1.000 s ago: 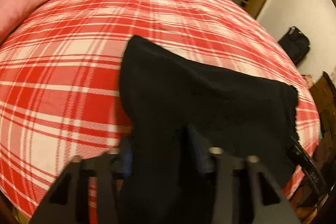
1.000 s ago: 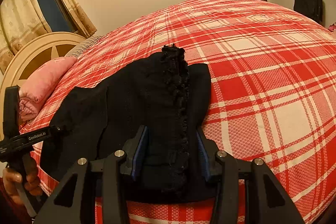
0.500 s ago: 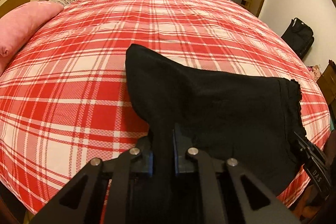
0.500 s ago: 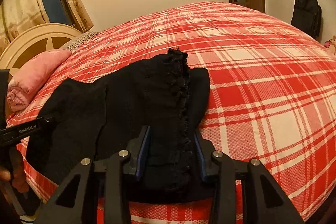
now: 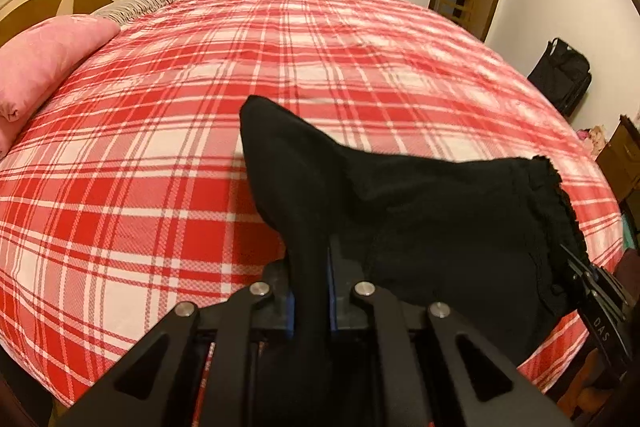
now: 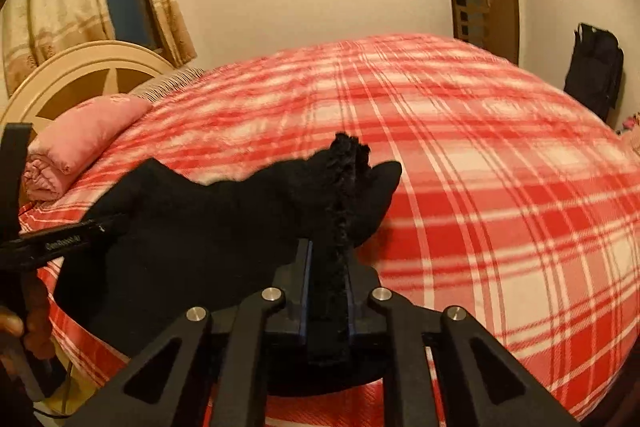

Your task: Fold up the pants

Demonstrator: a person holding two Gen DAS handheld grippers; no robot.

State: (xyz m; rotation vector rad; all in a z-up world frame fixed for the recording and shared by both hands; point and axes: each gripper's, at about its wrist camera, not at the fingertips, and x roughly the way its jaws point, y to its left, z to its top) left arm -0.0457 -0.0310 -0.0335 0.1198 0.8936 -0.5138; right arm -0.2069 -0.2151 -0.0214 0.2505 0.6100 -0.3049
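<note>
Judged soft, light, limp: black pants (image 5: 420,211) clamped at near edge by left gripper (image 5: 310,291), frilled hem (just closing) by right gripper (image 6: 328,291).

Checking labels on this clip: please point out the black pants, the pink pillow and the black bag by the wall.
black pants (image 5: 440,211): left wrist view, on the bunched cloth's middle.
pink pillow (image 5: 44,67): left wrist view, on its upper face.
black bag (image 6: 596,67): right wrist view, on the bag's front.
</note>
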